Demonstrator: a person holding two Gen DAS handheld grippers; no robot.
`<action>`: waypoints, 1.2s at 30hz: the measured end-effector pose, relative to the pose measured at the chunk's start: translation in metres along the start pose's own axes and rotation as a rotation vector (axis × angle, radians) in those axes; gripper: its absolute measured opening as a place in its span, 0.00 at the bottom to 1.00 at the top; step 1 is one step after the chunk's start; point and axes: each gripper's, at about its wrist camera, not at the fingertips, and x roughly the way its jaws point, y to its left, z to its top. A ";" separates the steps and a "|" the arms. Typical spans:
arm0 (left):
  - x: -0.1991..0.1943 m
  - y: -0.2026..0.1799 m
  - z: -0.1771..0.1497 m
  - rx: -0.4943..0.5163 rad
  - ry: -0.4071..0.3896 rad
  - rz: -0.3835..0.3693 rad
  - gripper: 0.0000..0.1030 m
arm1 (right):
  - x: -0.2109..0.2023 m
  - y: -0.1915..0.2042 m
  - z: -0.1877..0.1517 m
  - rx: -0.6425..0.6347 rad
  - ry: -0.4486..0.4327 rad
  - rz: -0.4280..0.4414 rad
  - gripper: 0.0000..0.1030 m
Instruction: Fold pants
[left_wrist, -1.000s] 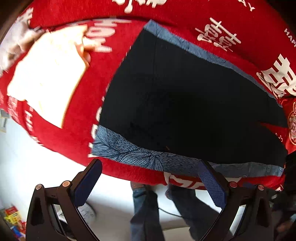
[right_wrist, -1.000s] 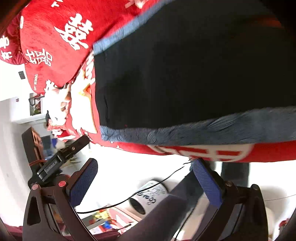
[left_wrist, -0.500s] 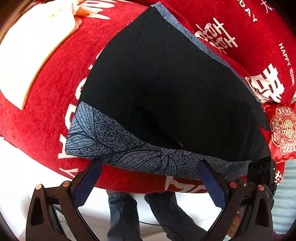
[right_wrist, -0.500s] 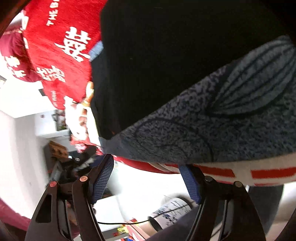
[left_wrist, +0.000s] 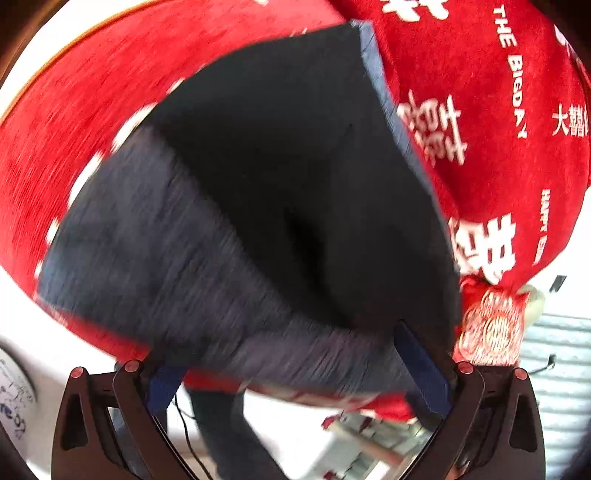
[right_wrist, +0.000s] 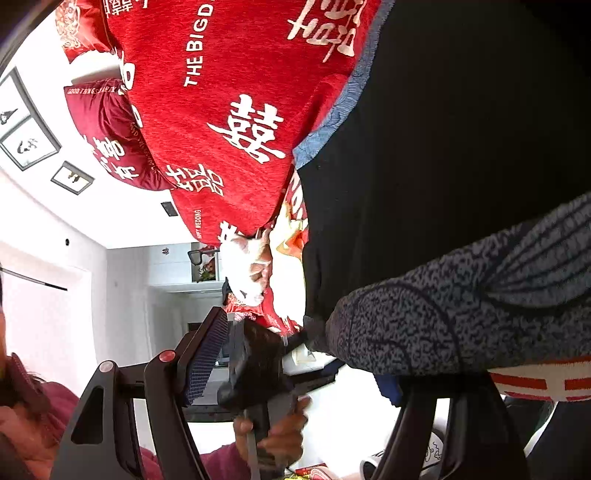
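Observation:
Black pants (left_wrist: 288, 177) with a grey-blue patterned band (left_wrist: 155, 258) lie flat on a red bedspread (left_wrist: 480, 155) with white characters. My left gripper (left_wrist: 295, 373) is open, its blue pads at the near edge of the band, the fabric between and over them. In the right wrist view the same pants (right_wrist: 461, 140) and band (right_wrist: 461, 317) fill the right side. My right gripper (right_wrist: 299, 362) is open at the band's corner, its right pad under the fabric. The left gripper body (right_wrist: 255, 365) and the hand holding it show just beyond.
A dark red pillow (right_wrist: 110, 140) lies at the head of the bed. A small red patterned cushion (left_wrist: 491, 325) sits by the pants. White floor, a person's jeans-clad legs (left_wrist: 229, 435) and a cable lie below the bed edge. Framed pictures (right_wrist: 26, 136) hang on the wall.
Both grippers have moved in to the patterned band at the bed edge. The left view has swung and blurred; the right pad now sits beneath the band's corner.

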 end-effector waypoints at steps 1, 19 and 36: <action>0.001 -0.006 0.006 0.012 -0.021 0.006 0.94 | -0.003 -0.002 -0.001 0.000 0.005 -0.007 0.74; -0.023 -0.042 0.020 0.213 -0.010 0.143 0.44 | -0.052 -0.034 0.001 0.157 -0.106 -0.158 0.12; 0.046 -0.166 0.183 0.361 -0.378 0.513 0.87 | 0.015 0.009 0.262 -0.060 0.201 -0.397 0.17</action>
